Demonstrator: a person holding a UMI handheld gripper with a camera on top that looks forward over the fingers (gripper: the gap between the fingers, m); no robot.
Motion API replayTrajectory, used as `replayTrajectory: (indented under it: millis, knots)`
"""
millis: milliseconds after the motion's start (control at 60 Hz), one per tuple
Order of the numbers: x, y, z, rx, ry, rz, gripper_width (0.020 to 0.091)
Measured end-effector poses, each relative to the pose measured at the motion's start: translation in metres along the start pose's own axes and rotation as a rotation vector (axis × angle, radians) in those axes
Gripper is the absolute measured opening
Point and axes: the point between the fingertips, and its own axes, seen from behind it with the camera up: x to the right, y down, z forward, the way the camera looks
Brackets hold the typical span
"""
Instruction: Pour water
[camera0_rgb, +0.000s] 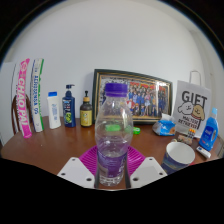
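Gripping the bottle (113, 135), my gripper (112, 172) has both fingers pressed against its lower sides, the magenta pads (88, 160) showing at either flank of the clear plastic. It stands upright between them, its purple cap (116, 90) on, a purple band around its lower body, and its base close to the wooden table (60, 150); I cannot tell whether it touches the wood or hangs just above. Just beside my right finger sits a cup (179, 156), white-rimmed with a dark inside, apart from the bottle. Beyond the bottle a framed photo (134, 96) of a group of people leans against the white wall. Near the frame, on its left, stand a small amber bottle (87, 110) with a dark cap, a dark blue bottle (68, 106), a white bottle (54, 110), and two tall tubes (30, 95) propped on the wall. On the frame's right stands a white card (192, 110) printed with the word GIFT, with a blue bottle (208, 132) just beside it and some blue thing (165, 127) lying in front that I cannot make out. A small green scrap (137, 130) lies on the wood beside the bottle's shoulder.
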Motion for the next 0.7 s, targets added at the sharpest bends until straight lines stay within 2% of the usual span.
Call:
replayTrajectory:
  millis: [33, 67, 250, 450, 700]
  knots:
    - [0.001, 0.000, -0.001, -0.011, 0.003, 0.006, 0.0347]
    - [0.000, 0.001, -0.002, -0.022, 0.004, 0.008, 0.0314]
    - [-0.008, -0.030, -0.021, -0.021, -0.076, 0.227, 0.0315]
    - [-0.006, -0.078, -0.043, -0.024, -0.228, 0.850, 0.0315]
    - [0.022, -0.093, -0.047, -0.019, -0.384, 1.620, 0.0314]
